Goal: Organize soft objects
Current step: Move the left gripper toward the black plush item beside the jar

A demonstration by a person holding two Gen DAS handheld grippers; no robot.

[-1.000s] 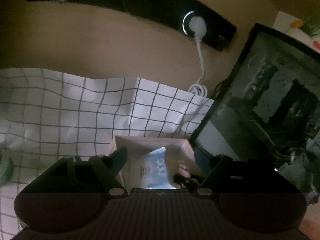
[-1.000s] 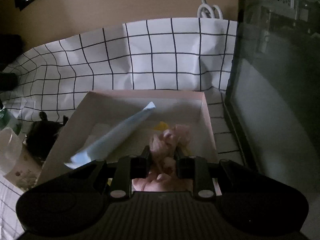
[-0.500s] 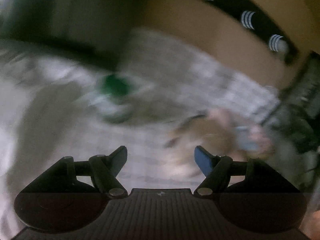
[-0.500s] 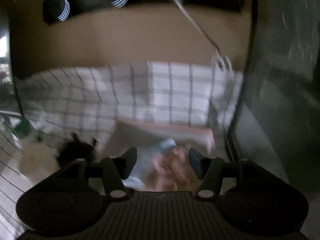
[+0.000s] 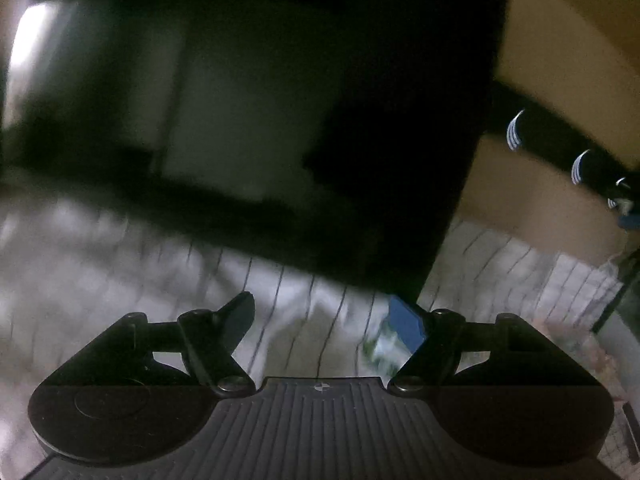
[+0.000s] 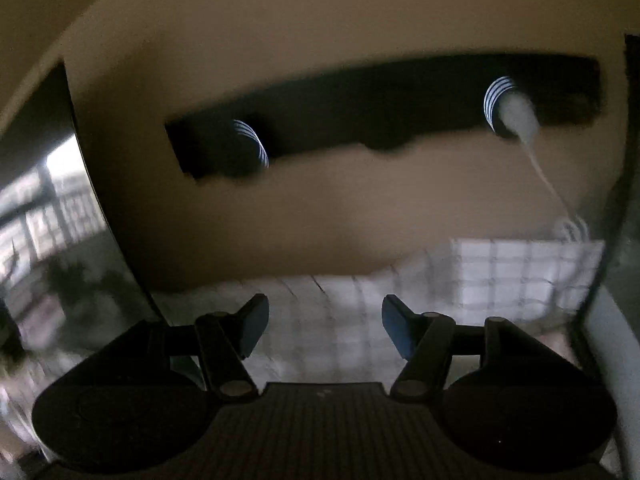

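Both grippers are standing spread and empty: the left gripper (image 5: pixel 322 318) is hanging over the checked cloth (image 5: pixel 288 312) near a big dark screen (image 5: pixel 320 120), and the right gripper (image 6: pixel 325 322) is pointing at the wall and its black socket strip (image 6: pixel 380 116), where a white plug (image 6: pixel 516 114) is sitting. No soft object is showing clearly in either view (a blurred green-and-white thing (image 5: pixel 382 346) by the left gripper's right finger cannot be identified), so the task's things are out of sight. Both views are smearing, which suggests fast motion; a hasty reach risks knocking the screen, snagging the cable (image 6: pixel 548 176) at the cloth's far right corner, or dragging the cloth.
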